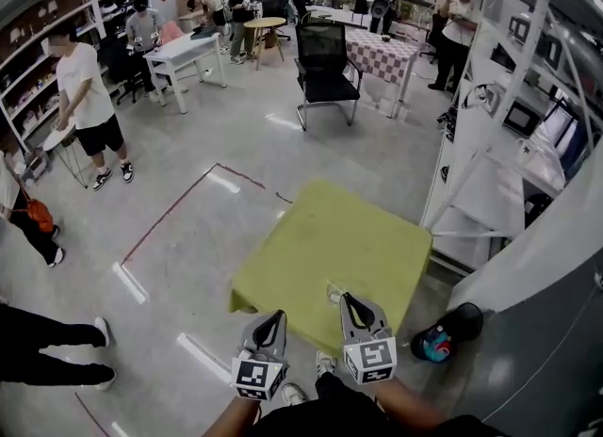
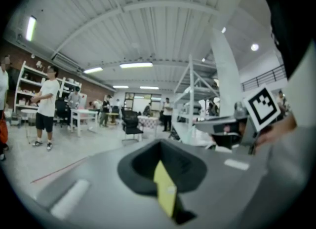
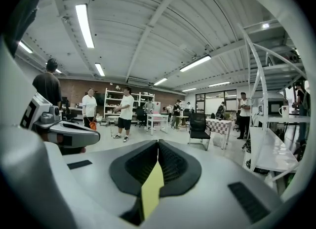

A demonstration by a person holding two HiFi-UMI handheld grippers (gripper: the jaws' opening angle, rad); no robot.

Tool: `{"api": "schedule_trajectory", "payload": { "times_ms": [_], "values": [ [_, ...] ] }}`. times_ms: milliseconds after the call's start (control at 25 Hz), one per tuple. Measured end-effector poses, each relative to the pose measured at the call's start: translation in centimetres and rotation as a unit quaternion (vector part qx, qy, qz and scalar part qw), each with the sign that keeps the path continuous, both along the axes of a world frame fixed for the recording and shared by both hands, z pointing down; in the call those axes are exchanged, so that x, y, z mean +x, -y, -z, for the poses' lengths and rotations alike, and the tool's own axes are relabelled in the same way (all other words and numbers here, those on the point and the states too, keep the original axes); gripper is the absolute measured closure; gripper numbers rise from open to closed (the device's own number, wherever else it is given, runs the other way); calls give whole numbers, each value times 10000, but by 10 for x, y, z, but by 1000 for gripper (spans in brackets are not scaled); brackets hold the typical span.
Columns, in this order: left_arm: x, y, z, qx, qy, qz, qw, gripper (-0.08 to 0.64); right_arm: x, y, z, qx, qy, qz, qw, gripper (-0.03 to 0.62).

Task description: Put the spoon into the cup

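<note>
Your left gripper (image 2: 159, 145) and right gripper (image 3: 157, 144) both wear a smooth, matt grey plastic shell. Black pads (image 3: 171, 164) line the jaws, and the right gripper view shows you their fine ribbing best. At twelve o'clock from the grippers, the square table under a yellow-green cloth (image 1: 330, 247) looks soft and matt. The pale grey floor (image 1: 207, 134) around it is smooth with a dull sheen. At two o'clock the white-painted metal rack (image 1: 476, 200) looks satiny. Far off at twelve, the black office chair (image 1: 325, 54) has a mesh back, with a checked tablecloth (image 1: 377, 54) just at its three o'clock
</note>
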State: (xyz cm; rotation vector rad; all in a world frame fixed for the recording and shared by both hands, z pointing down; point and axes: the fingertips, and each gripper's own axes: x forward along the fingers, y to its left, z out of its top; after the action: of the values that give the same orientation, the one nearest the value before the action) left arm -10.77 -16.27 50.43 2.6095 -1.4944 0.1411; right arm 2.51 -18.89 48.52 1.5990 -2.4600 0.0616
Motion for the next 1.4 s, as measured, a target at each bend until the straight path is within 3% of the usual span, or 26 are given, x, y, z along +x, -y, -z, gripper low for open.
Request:
{"api": "schedule_trajectory", "payload": {
  "times_ms": [640, 1400],
  "values": [
    [17, 79, -18, -145, -173, 93, 9997, 554, 34, 70, -41, -434, -96, -109, 9990, 581],
    [46, 113, -68, -620, -122, -67, 9980, 554, 51, 69, -145, -1612, -244, -100, 9866, 581]
  ]
}}
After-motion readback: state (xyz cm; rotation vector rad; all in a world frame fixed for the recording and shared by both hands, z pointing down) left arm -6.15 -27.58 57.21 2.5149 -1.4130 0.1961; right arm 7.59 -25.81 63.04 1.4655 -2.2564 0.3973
